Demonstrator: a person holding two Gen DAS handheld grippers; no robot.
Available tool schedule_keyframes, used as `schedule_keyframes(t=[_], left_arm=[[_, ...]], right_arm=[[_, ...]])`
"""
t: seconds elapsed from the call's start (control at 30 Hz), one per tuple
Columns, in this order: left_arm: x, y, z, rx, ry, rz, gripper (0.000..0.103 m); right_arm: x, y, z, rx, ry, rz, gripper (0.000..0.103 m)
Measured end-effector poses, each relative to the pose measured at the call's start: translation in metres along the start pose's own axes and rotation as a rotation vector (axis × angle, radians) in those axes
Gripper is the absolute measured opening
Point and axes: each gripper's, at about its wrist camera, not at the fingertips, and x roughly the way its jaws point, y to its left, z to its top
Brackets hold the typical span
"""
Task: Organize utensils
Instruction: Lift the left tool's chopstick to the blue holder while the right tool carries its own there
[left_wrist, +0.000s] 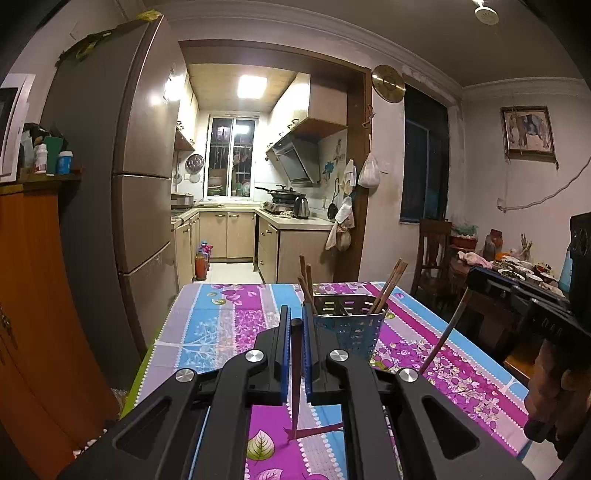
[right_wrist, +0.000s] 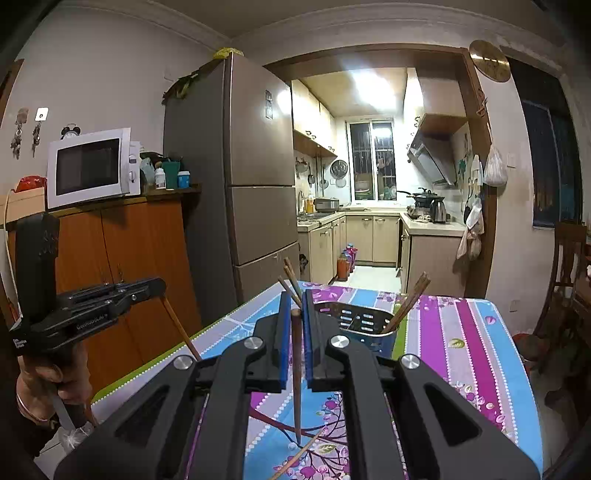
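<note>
A perforated blue utensil holder (left_wrist: 347, 326) stands on the floral tablecloth with several brown chopsticks (left_wrist: 388, 286) leaning in it. My left gripper (left_wrist: 294, 314) is shut on a brown chopstick (left_wrist: 295, 376), held point-down just left of the holder. In the right wrist view my right gripper (right_wrist: 294, 301) is shut on another brown chopstick (right_wrist: 296, 373), point-down in front of the holder (right_wrist: 364, 325). The right gripper also shows in the left wrist view (left_wrist: 467, 286), its chopstick (left_wrist: 441, 341) slanting toward the table. The left gripper (right_wrist: 160, 288) shows at the left of the right wrist view.
The table (left_wrist: 207, 332) is covered in a purple and blue cloth. One chopstick (right_wrist: 295, 456) lies on it near me. A fridge (left_wrist: 122, 184) and an orange cabinet (left_wrist: 33, 295) stand left. A second table with dishes (left_wrist: 517, 269) and a chair (left_wrist: 432, 251) stand right.
</note>
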Motion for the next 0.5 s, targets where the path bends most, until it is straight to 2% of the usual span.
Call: schedule_keyframes(t=[0.2,0.5], left_arm=[[0.005,-0.007,0.004,0.017,0.021,0.035,0.007],[0.012,-0.027,0.001,0.092,0.023,0.149,0.007]], right_arm=[[0.003,0.008,0.007,-0.021,0.002,0.0,0.005],[0.008,0.014,0.007,-0.044,0.03,0.011,0.005]])
